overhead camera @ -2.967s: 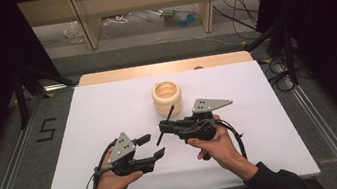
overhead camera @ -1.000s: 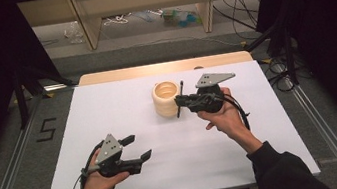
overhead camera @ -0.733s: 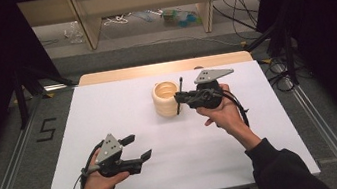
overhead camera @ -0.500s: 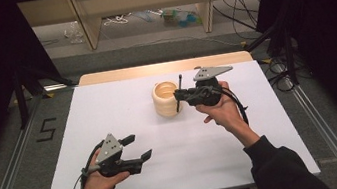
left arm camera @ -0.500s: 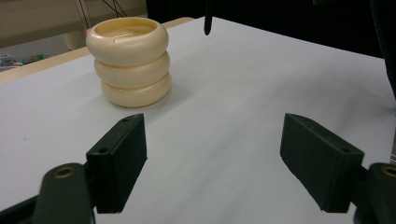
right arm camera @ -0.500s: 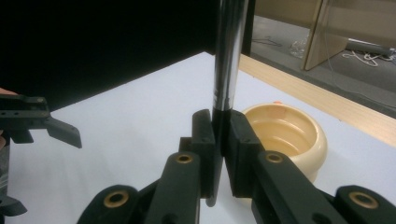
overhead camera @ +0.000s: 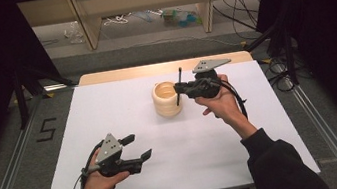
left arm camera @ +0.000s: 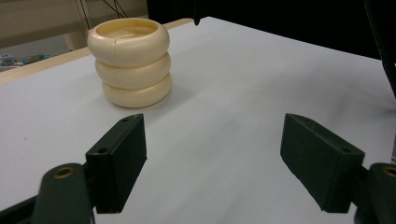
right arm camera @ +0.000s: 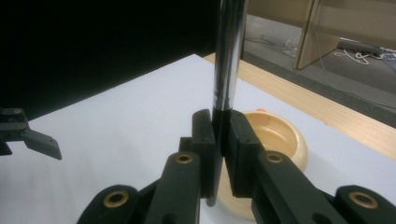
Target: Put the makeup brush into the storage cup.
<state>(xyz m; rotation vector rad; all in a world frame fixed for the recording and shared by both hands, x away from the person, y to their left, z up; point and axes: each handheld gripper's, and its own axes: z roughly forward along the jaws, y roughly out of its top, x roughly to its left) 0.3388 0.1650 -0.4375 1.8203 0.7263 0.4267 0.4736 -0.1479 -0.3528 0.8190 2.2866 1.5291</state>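
Holding one pen-like rod (right arm camera: pixel 227 60), right hand-held gripper (right arm camera: pixel 219 135); left (left arm camera: pixel 212 161) wide; one three-ringed cup (overhead camera: pixel 166 99).

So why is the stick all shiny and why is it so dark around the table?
In the right gripper view, the metal rod clamped in the right gripper mirrors the room's light as a bright streak. In the high view, light falls on the white table while black surroundings stay dim. In the left gripper view, the near pads look soft; the ringed cup looks sharper.

glossy metal rod (right arm camera: pixel 228 56), smooth cream plastic ringed cup (left arm camera: pixel 132 60), matt white tabletop (overhead camera: pixel 123 106), matt black plastic claw pads (left arm camera: pixel 122 158)
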